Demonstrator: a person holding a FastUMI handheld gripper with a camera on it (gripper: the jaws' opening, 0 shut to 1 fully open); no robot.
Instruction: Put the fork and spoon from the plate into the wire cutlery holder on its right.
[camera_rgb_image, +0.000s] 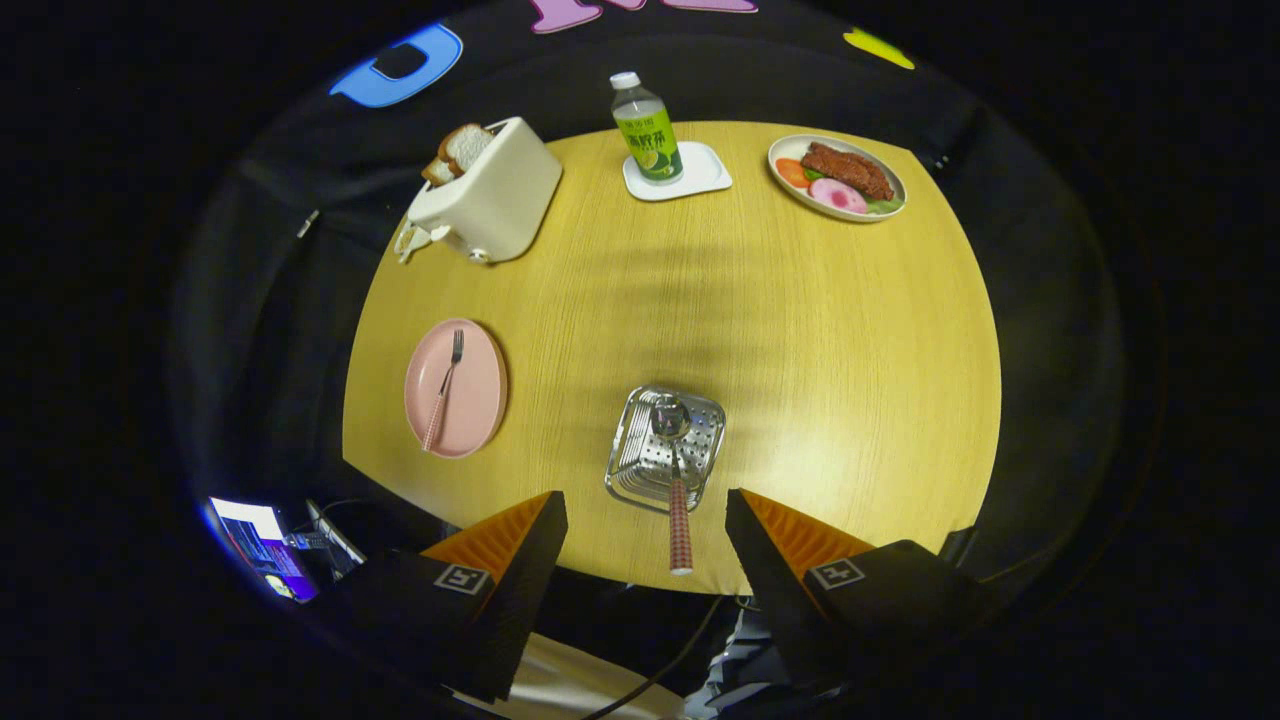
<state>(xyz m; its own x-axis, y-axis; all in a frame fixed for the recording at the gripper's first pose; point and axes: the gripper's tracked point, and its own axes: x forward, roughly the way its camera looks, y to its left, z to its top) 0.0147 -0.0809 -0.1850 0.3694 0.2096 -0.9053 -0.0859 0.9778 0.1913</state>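
A pink plate (478, 400) lies on the left part of the round wooden table, and a fork (445, 390) with a checked handle rests on it. To its right stands the wire cutlery holder (640, 460). A spoon (677, 490) stands in the holder, bowl down inside and checked handle sticking out toward me. My gripper (645, 520) hovers high above the table's near edge, open, with the spoon's handle lying between the fingers but untouched by them.
At the back of the table (850, 380) stand a cream toaster (495, 195) holding bread, a green-labelled bottle (645, 130) on a white coaster, and a plate of food (838, 177). A lit screen (262, 548) sits below the table's near left edge.
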